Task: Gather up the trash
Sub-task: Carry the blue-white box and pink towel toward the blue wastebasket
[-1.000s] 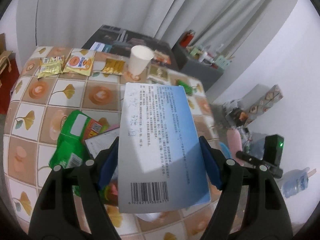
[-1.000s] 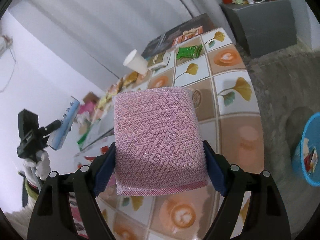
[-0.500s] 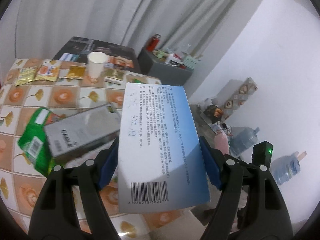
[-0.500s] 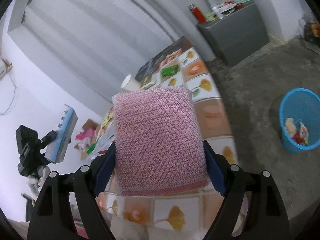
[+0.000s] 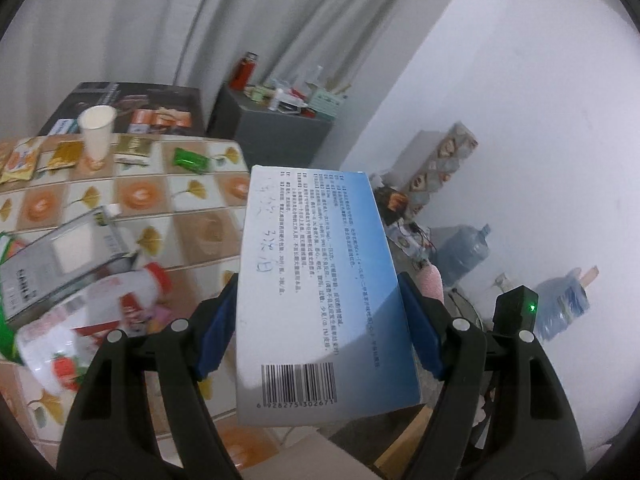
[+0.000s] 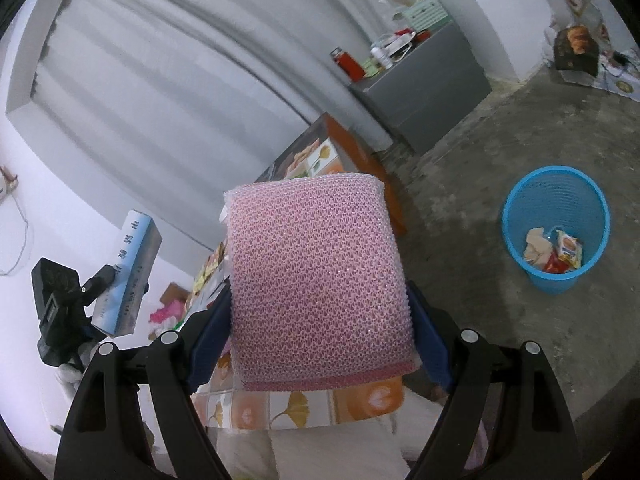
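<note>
Your right claw (image 6: 320, 320), pinching the pink sponge (image 6: 320, 284), has the blue bin (image 6: 556, 228) on the floor off to its right. The left claw (image 5: 320, 320), clamping the box (image 5: 320, 292), is farther away.

A box (image 5: 320, 296) sits between the left gripper's (image 5: 318, 330) fingers, a sponge (image 6: 320, 280) between the right gripper's (image 6: 320, 340) fingers. Left of the left fingers, the table (image 5: 188, 208) carries a bottle (image 5: 92, 328) and a carton (image 5: 60, 256) close by, a cup (image 5: 96, 132) and packets (image 5: 191, 159) farther ahead. Right of the right fingers, a bin (image 6: 556, 228) on the floor (image 6: 480, 184) holds wrappers (image 6: 554, 250). A cabinet (image 6: 428, 84) stands ahead.
</note>
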The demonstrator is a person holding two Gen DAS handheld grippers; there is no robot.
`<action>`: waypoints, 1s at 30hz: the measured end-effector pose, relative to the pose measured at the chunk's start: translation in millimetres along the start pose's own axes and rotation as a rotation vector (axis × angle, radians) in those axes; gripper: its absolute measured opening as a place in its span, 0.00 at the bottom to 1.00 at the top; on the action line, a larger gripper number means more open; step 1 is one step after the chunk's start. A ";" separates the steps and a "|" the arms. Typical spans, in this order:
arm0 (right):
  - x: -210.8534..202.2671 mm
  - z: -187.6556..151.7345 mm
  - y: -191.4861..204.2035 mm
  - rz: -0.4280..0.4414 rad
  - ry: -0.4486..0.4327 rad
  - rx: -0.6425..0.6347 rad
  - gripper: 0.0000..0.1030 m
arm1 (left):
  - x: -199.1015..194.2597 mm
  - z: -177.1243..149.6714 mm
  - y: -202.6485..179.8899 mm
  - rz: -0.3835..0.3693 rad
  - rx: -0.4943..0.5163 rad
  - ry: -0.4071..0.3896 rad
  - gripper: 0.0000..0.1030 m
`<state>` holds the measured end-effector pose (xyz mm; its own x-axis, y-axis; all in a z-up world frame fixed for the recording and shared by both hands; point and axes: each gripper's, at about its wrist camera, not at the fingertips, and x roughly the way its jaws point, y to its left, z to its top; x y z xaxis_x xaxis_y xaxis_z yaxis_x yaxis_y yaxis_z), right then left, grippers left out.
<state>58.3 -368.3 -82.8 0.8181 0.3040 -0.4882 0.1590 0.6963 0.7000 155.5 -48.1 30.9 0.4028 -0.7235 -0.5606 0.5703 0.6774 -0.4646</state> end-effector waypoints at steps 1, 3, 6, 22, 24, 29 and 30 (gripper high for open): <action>-4.6 0.6 -5.2 -0.002 -0.010 0.009 0.77 | 7.3 0.3 -6.3 -0.010 0.006 0.009 0.70; -12.0 2.9 -14.2 -0.007 -0.023 0.021 0.77 | 20.4 1.9 -14.6 -0.019 0.014 0.022 0.70; -21.6 2.8 -25.2 -0.011 -0.040 0.041 0.77 | 40.7 2.5 -28.2 -0.040 0.022 0.046 0.70; -40.3 2.6 -73.2 -0.026 -0.084 0.139 0.77 | 111.2 -4.4 -84.8 -0.085 0.077 0.153 0.69; -42.0 3.6 -81.4 -0.033 -0.090 0.155 0.77 | 122.5 -5.3 -89.1 -0.084 0.080 0.171 0.70; -55.1 4.4 -113.6 -0.081 -0.114 0.208 0.77 | 158.2 -6.3 -98.0 -0.085 0.076 0.226 0.70; -59.2 5.2 -123.5 -0.099 -0.121 0.220 0.77 | 169.1 -6.4 -100.8 -0.085 0.076 0.241 0.69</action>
<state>-6.9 -475.7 -137.6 0.8507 0.1521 -0.5031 0.3471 0.5562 0.7551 161.6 -237.8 -21.5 0.1738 -0.7189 -0.6731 0.6504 0.5970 -0.4697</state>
